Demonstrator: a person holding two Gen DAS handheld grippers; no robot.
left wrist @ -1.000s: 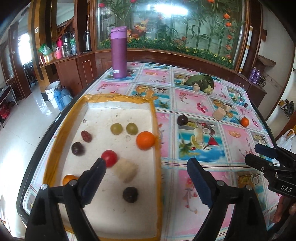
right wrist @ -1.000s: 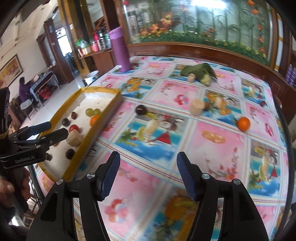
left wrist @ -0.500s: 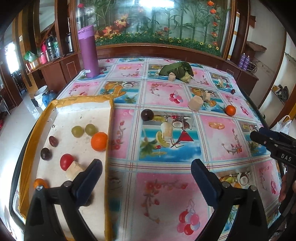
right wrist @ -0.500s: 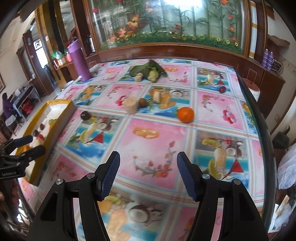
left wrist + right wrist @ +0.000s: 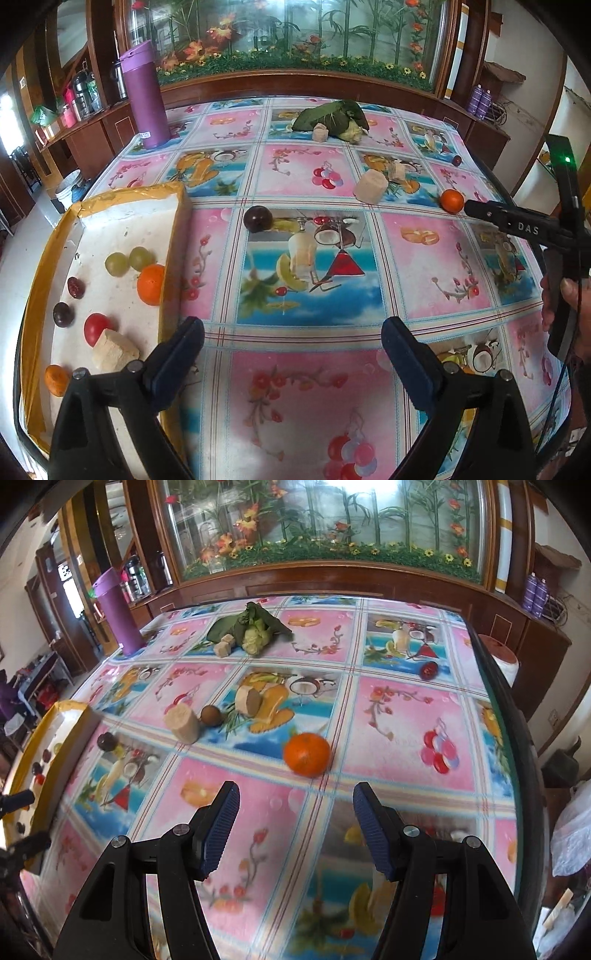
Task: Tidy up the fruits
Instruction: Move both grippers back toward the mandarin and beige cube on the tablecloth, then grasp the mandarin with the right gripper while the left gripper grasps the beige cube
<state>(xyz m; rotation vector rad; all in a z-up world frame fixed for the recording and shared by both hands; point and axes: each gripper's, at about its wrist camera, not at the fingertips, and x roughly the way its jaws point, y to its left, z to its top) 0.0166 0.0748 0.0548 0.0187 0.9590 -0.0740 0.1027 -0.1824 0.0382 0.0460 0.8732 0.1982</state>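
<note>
A yellow-rimmed white tray (image 5: 173, 236) at the left holds two green grapes (image 5: 127, 260), an orange (image 5: 150, 284), a red tomato (image 5: 96, 328), dark fruits and a beige chunk. My left gripper (image 5: 293, 354) is open and empty over the tablecloth beside the tray's right wall. My right gripper (image 5: 295, 830) is open and empty, just short of a loose orange (image 5: 307, 754), also in the left wrist view (image 5: 451, 200). A dark plum (image 5: 258, 219) lies mid-table, also in the right wrist view (image 5: 107, 741). A small red fruit (image 5: 428, 671) lies far right.
A purple flask (image 5: 146, 98) stands at the far left corner. A leafy green bundle (image 5: 251, 627) with beige chunks lies at the back. Beige cylinders (image 5: 183, 723) and a brown fruit (image 5: 211, 715) sit mid-table. The table's right edge (image 5: 506, 716) is close.
My left gripper has swung right, from over the tray to the cloth beside it. My right gripper has moved right and forward toward the loose orange. Both stay open.
</note>
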